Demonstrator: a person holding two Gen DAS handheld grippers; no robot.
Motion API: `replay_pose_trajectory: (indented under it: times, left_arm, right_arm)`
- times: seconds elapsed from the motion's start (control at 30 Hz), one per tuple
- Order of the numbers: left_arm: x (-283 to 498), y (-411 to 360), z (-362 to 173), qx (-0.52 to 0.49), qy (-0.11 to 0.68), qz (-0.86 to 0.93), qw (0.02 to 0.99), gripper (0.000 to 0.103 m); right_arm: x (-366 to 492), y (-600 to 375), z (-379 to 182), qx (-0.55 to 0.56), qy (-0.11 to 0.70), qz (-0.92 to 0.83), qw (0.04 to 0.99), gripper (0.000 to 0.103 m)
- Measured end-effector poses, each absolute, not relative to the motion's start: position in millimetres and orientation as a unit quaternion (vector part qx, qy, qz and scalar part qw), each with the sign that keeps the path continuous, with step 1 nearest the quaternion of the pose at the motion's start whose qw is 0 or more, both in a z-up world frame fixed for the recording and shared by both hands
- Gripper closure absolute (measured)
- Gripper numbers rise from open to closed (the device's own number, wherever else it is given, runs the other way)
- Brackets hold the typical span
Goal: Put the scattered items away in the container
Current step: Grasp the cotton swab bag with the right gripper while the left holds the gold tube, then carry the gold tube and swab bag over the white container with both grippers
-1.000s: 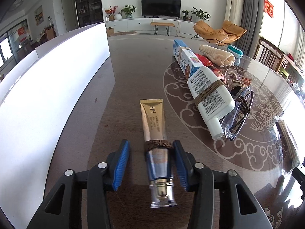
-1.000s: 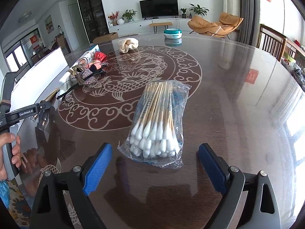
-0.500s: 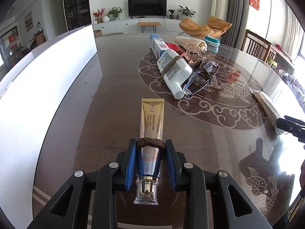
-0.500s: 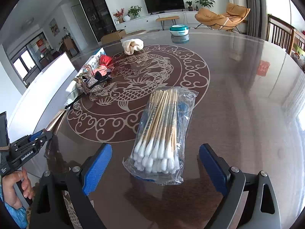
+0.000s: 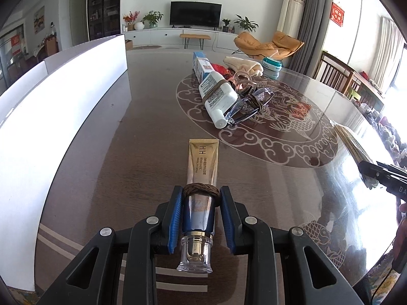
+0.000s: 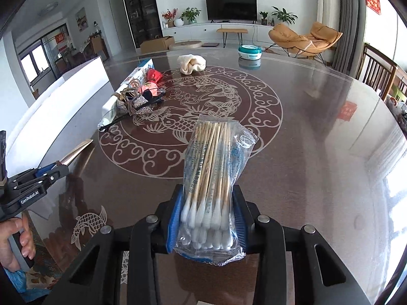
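Left gripper [image 5: 201, 217]: the jaws are clenched on the gold tube [image 5: 202, 175]. The blue pads [image 5: 176, 218] press against both sides of the tube just behind a brown band wound around it. The clear cap of the tube points back toward the camera; the flat crimped end points away, above the tabletop [image 5: 142, 137].

Right gripper [image 6: 208, 219]: the jaws are clenched on the bag of cotton swabs [image 6: 213, 178]. The pads grip the bag at the end where the white swab tips lie. The sticks extend forward and upward, away from the camera.

Container: a white box [image 5: 63, 96] stands on the left side of the tabletop in the left wrist view, its long wall beside the gold tube.

Items on the tabletop, grouped on the patterned centre:
- a white bottle [image 5: 217, 96] with a brown band around it, lying on its side;
- a pair of glasses [image 5: 250, 106], touching the bottle;
- a blue and white carton [image 5: 202, 64] behind the bottle;
- a rolled cream cloth [image 6: 190, 63], further back;
- a round teal and white tin [image 6: 250, 52], near the far edge.

In the right wrist view a hand [image 6: 15, 241] holds the handle of the left gripper at the left edge.
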State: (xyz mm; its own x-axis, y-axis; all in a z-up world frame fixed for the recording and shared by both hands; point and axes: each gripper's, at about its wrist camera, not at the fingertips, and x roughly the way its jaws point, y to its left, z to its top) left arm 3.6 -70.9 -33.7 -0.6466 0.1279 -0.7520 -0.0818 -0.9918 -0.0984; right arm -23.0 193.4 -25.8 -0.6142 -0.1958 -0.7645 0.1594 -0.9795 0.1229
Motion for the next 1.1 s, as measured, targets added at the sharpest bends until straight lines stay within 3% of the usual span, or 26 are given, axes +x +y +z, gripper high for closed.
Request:
replay_pose_trajectory:
  times: [0.17,0.7,1.1]
  left_arm:
    - [16.0,-72.1,-24.2,-0.403,-0.024,0.912,0.066,0.074]
    - [28.9,-98.0,15.1,-0.350,-0.002,0.936,0.035,0.074]
    - [34.2,-196.1,73.2,-0.326,-0.095,0.940,0.023,0.074]
  right_arm:
    - [-8.6,185.1,-19.0,0.421,-0.055,-0.897,0.121,0.066]
    - [-6.2,101.8,-4.4,0.408,-0.011,-0.893,0.191,0.066]
    - [-38.9,-1.4,43.3,0.373,0.010,-0.884,0.282,0.066]
